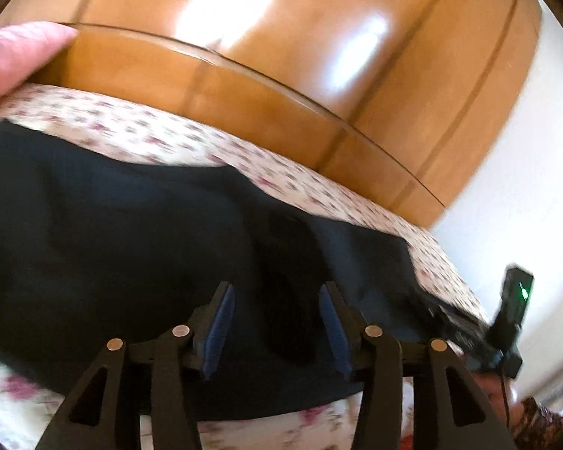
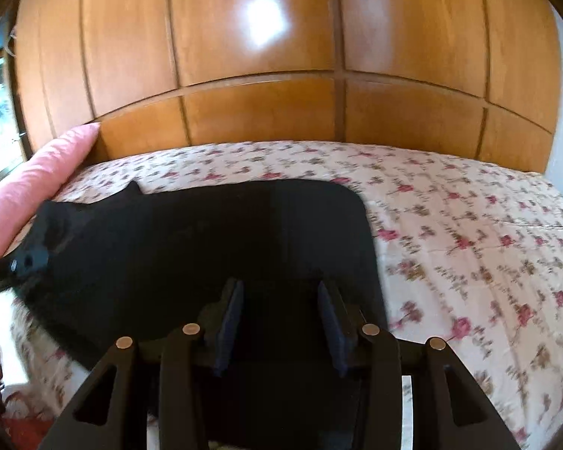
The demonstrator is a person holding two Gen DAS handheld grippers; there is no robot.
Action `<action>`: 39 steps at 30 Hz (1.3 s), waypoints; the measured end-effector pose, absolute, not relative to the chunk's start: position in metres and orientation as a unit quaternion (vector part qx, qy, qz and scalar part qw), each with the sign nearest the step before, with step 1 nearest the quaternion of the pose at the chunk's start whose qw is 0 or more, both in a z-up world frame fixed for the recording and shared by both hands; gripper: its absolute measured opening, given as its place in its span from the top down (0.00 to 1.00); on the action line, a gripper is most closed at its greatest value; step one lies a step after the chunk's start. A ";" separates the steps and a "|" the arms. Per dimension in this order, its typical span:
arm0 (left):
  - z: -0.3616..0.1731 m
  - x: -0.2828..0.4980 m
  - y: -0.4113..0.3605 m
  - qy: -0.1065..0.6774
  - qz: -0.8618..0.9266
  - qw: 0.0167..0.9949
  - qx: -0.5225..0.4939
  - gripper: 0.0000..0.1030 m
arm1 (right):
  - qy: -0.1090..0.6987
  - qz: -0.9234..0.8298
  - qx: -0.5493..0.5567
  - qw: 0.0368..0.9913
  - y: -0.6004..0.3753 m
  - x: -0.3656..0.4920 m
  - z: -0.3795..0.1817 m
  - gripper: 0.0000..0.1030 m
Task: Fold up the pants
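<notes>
Dark navy pants (image 1: 131, 243) lie spread flat on a floral bedsheet (image 1: 169, 142). My left gripper (image 1: 277, 288) hovers over their near part with its blue pads (image 1: 221, 322) apart. A dark crease of cloth runs between the pads, and neither pad presses on it. In the right wrist view the pants (image 2: 206, 243) look black, with a rounded far right corner. My right gripper (image 2: 281, 285) stands above their near right part, with its jaws apart and only flat cloth below them. The right gripper's body (image 1: 514, 300) shows at the pants' right end, and the left gripper's body (image 2: 26, 258) at their left end.
A pink pillow (image 2: 37, 180) leans at the bed's far left corner. Glossy wooden wardrobe panels (image 2: 262, 112) rise behind the bed. The floral sheet (image 2: 469, 243) stretches bare to the right of the pants. A white wall (image 1: 525, 187) stands at the right.
</notes>
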State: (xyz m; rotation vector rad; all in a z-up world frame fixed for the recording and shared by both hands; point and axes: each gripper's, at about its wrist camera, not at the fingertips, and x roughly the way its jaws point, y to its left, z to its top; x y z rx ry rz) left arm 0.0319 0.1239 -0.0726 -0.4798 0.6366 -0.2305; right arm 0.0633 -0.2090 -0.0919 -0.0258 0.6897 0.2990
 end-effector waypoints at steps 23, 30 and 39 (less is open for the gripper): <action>-0.117 -0.071 0.327 0.232 0.192 0.809 -0.504 0.32 | 0.343 0.155 -0.012 0.926 -0.201 0.060 -0.100 0.53; -0.128 -0.068 0.325 0.222 0.154 0.811 -0.519 0.33 | 0.340 0.154 -0.014 0.927 -0.200 0.060 -0.100 0.52; -0.132 -0.040 0.322 0.214 0.163 0.817 -0.509 0.82 | 0.338 0.154 -0.022 0.928 -0.199 0.059 -0.102 0.52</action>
